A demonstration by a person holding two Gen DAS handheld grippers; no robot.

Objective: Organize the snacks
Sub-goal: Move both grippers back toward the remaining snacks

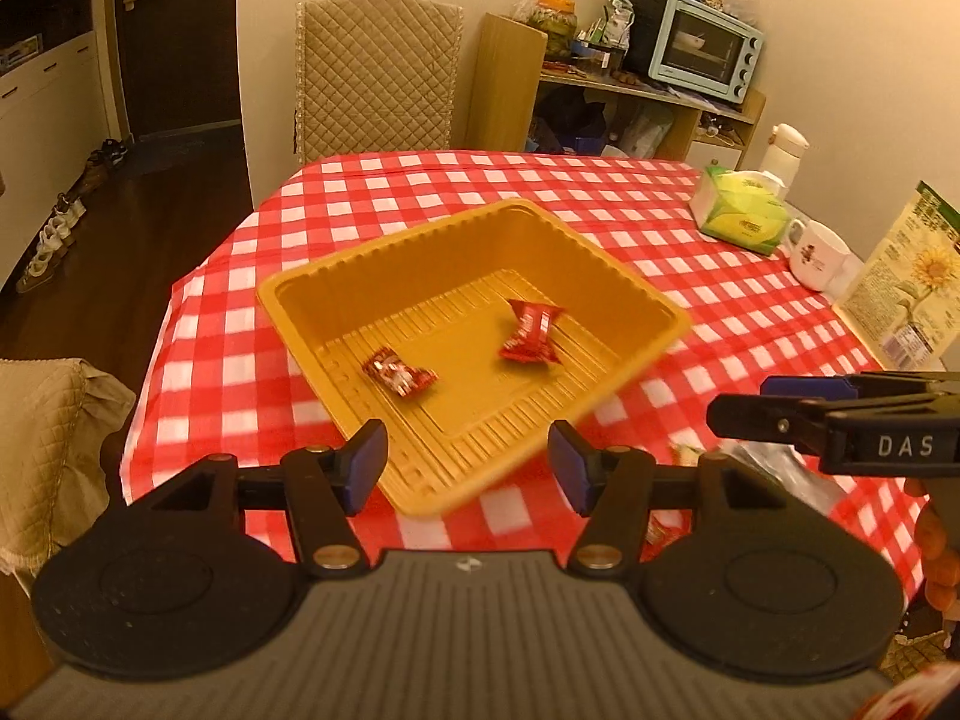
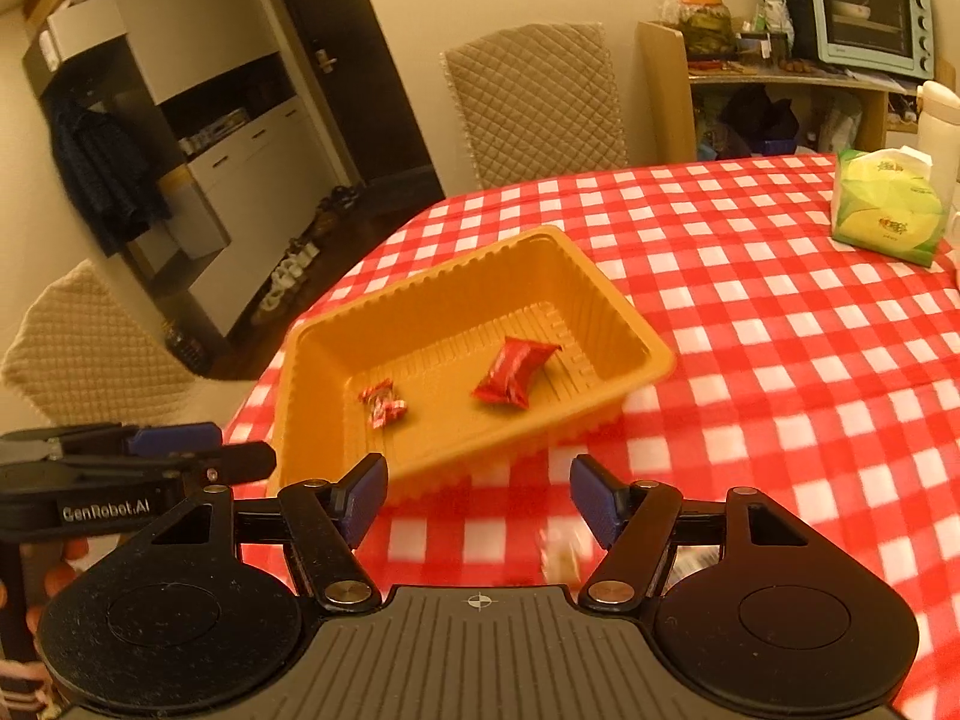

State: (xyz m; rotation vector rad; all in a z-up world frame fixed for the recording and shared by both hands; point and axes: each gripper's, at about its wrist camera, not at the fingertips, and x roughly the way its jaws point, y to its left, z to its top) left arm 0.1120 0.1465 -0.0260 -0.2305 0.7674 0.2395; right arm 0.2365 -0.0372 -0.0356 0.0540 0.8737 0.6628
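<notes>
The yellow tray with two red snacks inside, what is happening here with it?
A person holds a claw in each hand above a table with a checked cloth. The yellow tray already holds two red snack packets, a small one and a bigger one. The left claw and the right claw both stand open and empty near the tray's front edge. A few more wrappers seem to lie by the right claw, too blurred to identify.

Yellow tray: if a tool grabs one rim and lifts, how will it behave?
The yellow tray looks like thin ribbed plastic, so it is probably very light and may flex or twist from one rim. It holds only two red snack packets, so a push likely slides it on the checked tablecloth, and tilting would shift them.
</notes>
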